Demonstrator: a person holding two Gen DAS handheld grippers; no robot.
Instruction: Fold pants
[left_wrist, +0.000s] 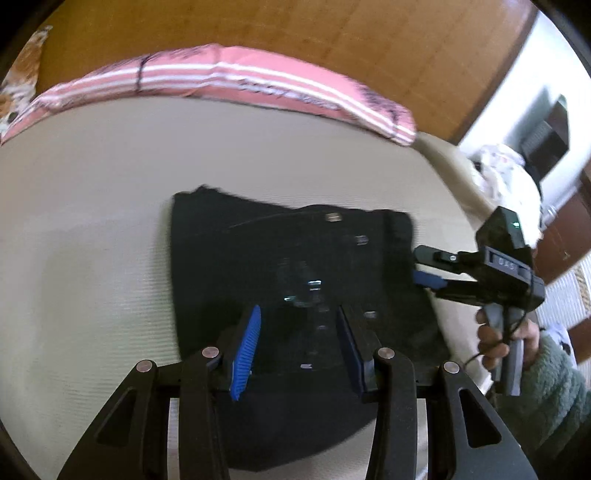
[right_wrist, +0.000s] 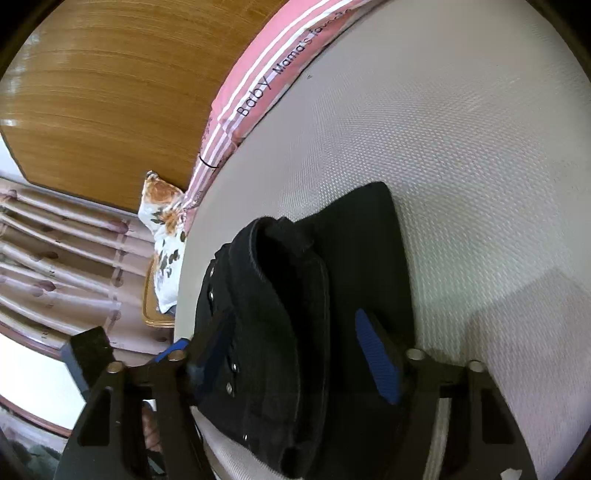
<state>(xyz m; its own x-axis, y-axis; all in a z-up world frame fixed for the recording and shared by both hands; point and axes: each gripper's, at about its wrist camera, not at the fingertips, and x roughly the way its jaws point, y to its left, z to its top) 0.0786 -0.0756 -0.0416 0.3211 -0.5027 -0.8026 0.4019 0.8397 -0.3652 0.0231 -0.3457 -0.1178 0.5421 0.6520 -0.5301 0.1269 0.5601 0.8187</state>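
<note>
Pants (left_wrist: 295, 258), black, lie folded into a compact block on the bed (left_wrist: 92, 221), near its right edge. Left gripper (left_wrist: 299, 339) hovers over the near part, jaws spread, holding nothing. Right gripper (right_wrist: 295, 354) sits at the block's right side, jaws parted astride the raised top layer, not clamped. Risk: that upper layer stands proud; an uneven pull could spring it open or drag the block toward the bed edge.

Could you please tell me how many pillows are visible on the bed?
2: a pink striped pillow lying along the wooden headboard, and a floral pillow past its left end, cut off by the picture's edge. Others may lie out of view.
</note>
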